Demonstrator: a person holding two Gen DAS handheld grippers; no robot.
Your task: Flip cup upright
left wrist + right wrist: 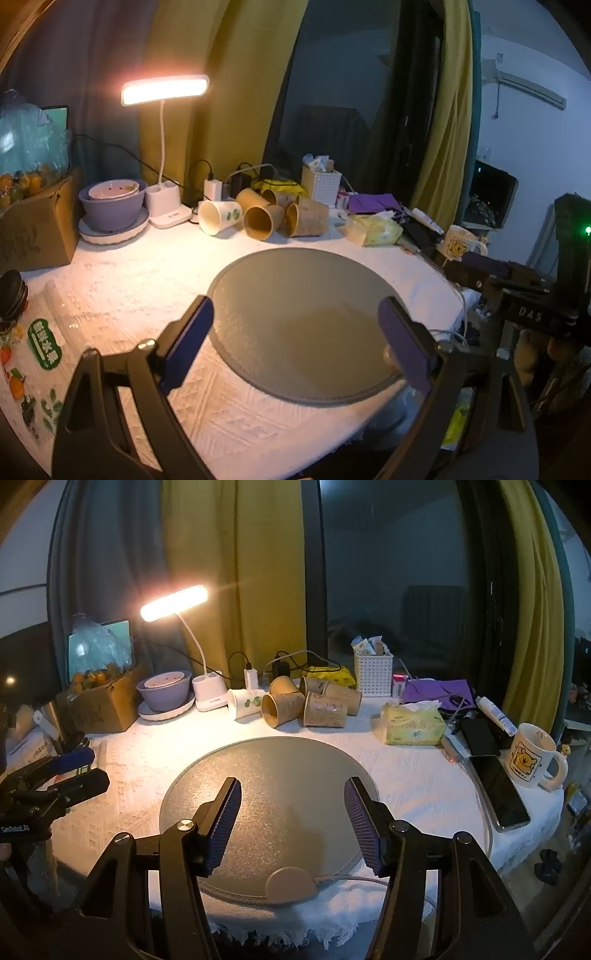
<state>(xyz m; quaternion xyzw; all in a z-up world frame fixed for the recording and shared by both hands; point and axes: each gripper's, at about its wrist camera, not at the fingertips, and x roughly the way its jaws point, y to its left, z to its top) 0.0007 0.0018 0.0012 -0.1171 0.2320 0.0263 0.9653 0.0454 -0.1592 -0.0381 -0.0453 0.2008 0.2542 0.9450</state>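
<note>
**Reaching for a tipped cup**

Hovering over the round mat [266, 775], our left gripper [295, 328] and right gripper [291, 805] both gape, holding nothing. Paper cups [282, 709] lie sideways beyond; we should pinch one wall gently, then rotate.

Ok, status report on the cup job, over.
Left gripper and right gripper open, empty, over the round mat. Paper cups lie on their sides at the back, untouched. Nothing in the way.
</note>
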